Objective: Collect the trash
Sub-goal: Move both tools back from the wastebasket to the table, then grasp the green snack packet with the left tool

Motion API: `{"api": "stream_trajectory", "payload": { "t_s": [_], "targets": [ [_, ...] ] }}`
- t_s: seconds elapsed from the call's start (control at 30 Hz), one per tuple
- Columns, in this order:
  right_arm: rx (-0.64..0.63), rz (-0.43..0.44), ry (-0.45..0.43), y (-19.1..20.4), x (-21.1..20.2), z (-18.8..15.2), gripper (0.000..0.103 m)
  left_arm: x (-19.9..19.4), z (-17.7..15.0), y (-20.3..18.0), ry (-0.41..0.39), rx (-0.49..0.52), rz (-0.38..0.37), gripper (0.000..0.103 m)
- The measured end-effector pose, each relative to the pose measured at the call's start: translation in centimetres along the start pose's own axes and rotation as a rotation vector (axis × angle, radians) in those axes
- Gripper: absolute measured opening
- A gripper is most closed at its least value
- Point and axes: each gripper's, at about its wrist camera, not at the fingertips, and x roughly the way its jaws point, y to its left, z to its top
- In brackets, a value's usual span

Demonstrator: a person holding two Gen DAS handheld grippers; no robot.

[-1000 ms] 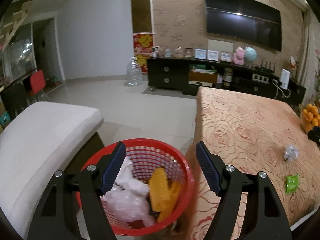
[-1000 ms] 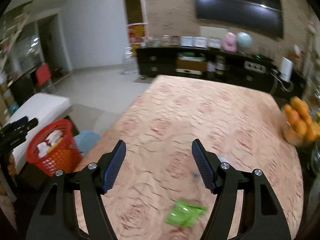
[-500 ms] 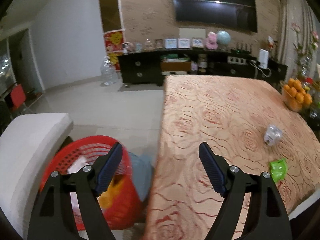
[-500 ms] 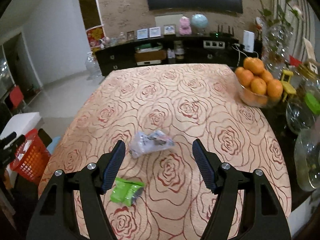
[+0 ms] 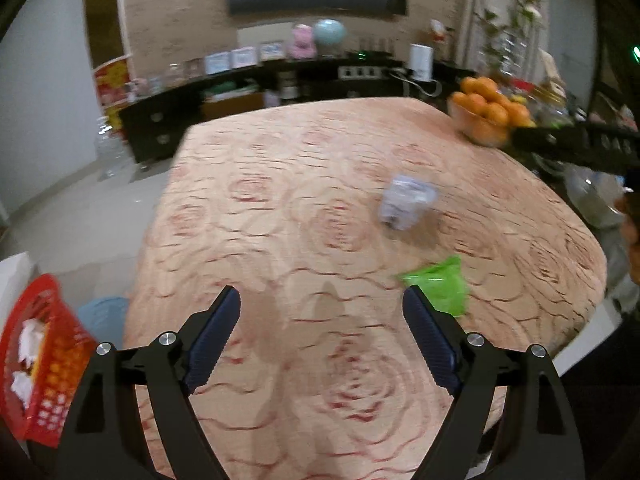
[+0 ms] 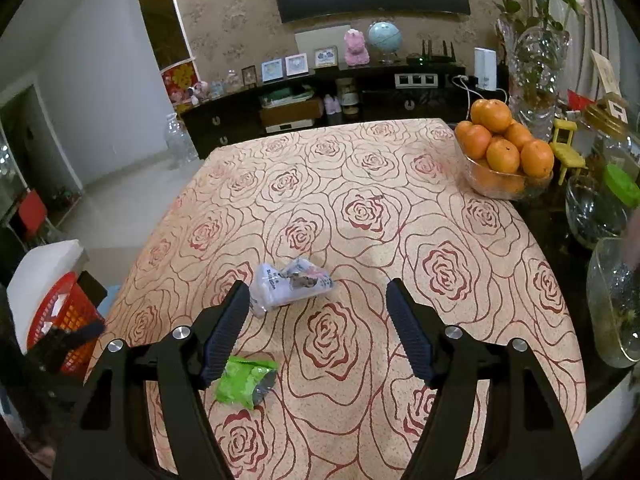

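Rose tablecloth (image 6: 440, 208): white wrapper (image 6: 290, 282) beside right tool (image 6: 318, 304), untouched.

no legible text anywhere

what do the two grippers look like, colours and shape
Both look alike. The left gripper and the right gripper each have two angular black arms with triangular cut-outs and round silver bolts at the joints. Each finger carries a long dark blue pad with fine ribbing on its inner face. No cables, markings or sleeves show.
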Motion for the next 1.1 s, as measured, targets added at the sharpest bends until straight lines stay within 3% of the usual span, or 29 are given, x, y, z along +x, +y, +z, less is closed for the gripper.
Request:
{"api": "stream_trajectory", "payload": {
  "t_s": [0.23, 0.57, 0.6, 0.67, 0.83, 1.1],
  "targets": [
    [0.039, -0.001, 0.004, -1.0, -0.1, -0.1, 0.072, 3.0, 0.5, -4.1, 0.059, 0.054, -0.131, 0.081],
    [0.038, 0.018, 0.012, -0.8, 0.0, 0.0, 0.072, 7.4, 0.4, -6.5, 0.134, 0.060, -0.179, 0.080],
    [0.036, 0.019, 0.014, -0.7, 0.0, 0.0, 0.072, 7.6, 0.2, -6.6, 0.133, 0.064, -0.168, 0.078],
    [0.032, 0.019, 0.020, -0.6, 0.2, 0.0, 0.072, 8.0, 0.0, -6.4, 0.140, 0.066, -0.163, 0.054],
    [0.024, 0.017, 0.037, -0.4, 0.8, -0.1, 0.072, 8.1, 0.0, -5.4, 0.129, 0.037, -0.176, 0.039],
    [0.060, 0.036, 0.054, -0.9, 2.1, 0.0, 0.072, 5.5, 0.3, -2.8, 0.074, -0.002, -0.111, 0.039]
  ]
}}
